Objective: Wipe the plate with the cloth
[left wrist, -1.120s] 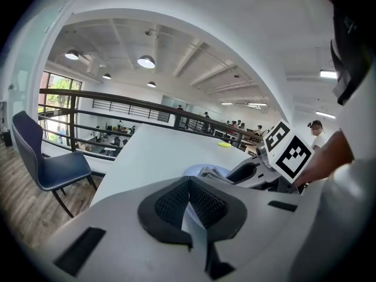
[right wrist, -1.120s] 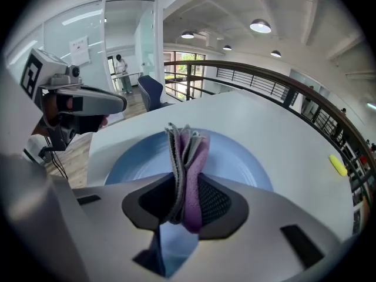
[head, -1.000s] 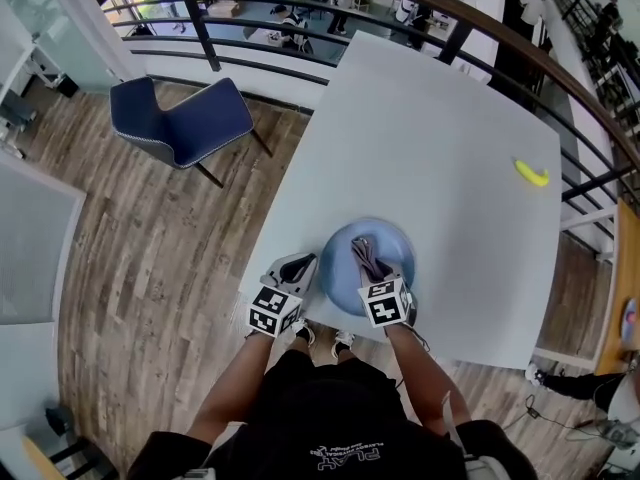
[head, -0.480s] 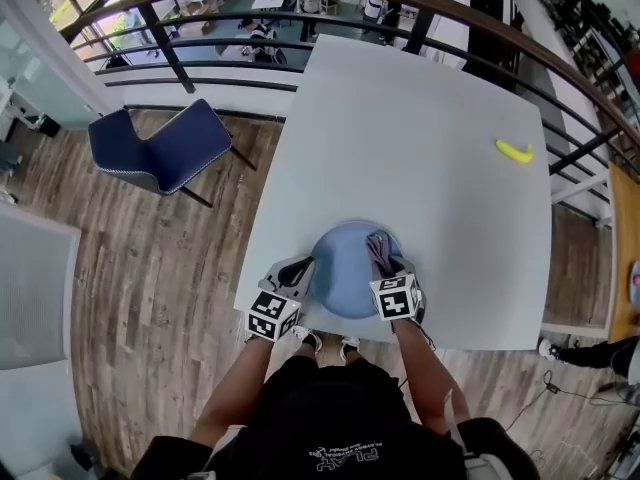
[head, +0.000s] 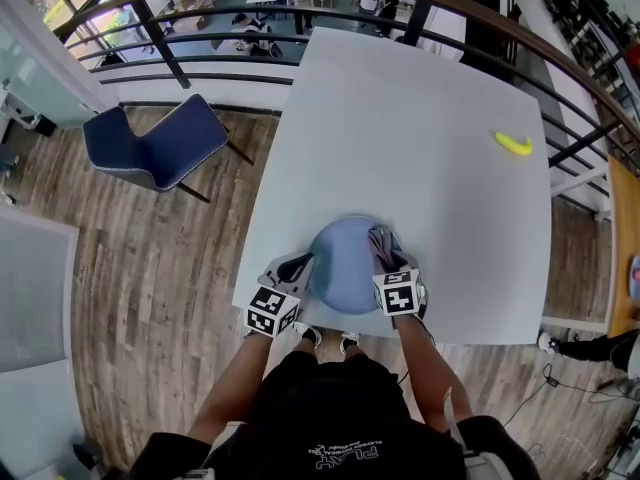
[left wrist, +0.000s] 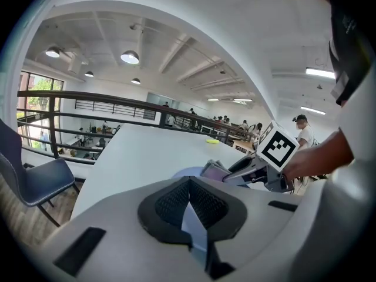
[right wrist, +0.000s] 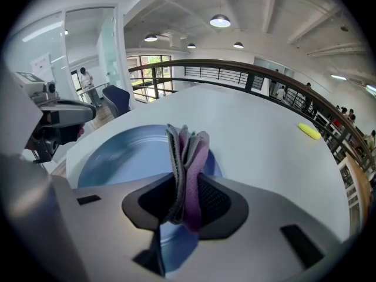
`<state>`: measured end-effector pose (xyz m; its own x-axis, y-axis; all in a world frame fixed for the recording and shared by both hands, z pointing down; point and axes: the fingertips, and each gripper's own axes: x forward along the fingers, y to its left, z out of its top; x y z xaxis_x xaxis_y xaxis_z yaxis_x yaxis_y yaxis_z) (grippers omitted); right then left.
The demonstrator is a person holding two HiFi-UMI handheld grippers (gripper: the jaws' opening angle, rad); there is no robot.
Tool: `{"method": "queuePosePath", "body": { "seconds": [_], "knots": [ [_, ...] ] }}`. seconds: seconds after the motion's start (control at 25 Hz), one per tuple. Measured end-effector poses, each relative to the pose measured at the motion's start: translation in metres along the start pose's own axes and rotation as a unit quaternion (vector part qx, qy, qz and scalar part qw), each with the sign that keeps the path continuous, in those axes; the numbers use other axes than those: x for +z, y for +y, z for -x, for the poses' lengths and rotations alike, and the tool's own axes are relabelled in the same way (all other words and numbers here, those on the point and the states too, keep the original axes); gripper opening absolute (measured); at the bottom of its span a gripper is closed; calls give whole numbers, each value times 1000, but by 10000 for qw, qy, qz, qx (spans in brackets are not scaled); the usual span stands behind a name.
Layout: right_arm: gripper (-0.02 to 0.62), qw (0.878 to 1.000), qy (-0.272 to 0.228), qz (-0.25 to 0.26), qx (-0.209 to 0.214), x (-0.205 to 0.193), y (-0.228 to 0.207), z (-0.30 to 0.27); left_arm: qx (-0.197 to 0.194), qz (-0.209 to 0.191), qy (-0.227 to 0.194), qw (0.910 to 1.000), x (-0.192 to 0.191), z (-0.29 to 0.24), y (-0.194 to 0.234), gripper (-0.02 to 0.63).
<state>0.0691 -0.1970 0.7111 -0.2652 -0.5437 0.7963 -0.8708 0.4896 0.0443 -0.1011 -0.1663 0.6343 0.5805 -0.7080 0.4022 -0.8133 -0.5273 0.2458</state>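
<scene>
A blue plate (head: pixel 340 268) lies on the white table (head: pixel 420 128) near its front edge. My left gripper (head: pixel 299 265) is shut on the plate's left rim; in the left gripper view a thin blue sliver of plate (left wrist: pixel 191 223) shows between the closed pads. My right gripper (head: pixel 386 261) is shut on a folded grey and purple cloth (head: pixel 381 241), pressed onto the plate's right side. In the right gripper view the cloth (right wrist: pixel 187 154) stands up from the jaws over the plate (right wrist: pixel 123 157).
A yellow banana (head: pixel 513 144) lies at the table's far right. A blue chair (head: pixel 150 140) stands on the wood floor to the left. A dark railing (head: pixel 300 13) runs behind the table. The person's body is close to the table's front edge.
The right gripper has carried the cloth from the plate's middle to its right side. The left gripper has kept its hold on the rim. The head camera has shifted.
</scene>
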Motion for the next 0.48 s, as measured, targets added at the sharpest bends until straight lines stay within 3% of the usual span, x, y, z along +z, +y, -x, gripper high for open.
{"method": "queuePosePath", "body": {
  "seconds": [0.48],
  "knots": [
    [118, 9949, -55, 303, 957, 22, 77, -5, 442, 227, 46, 9988, -17, 17, 14, 12]
  ]
}}
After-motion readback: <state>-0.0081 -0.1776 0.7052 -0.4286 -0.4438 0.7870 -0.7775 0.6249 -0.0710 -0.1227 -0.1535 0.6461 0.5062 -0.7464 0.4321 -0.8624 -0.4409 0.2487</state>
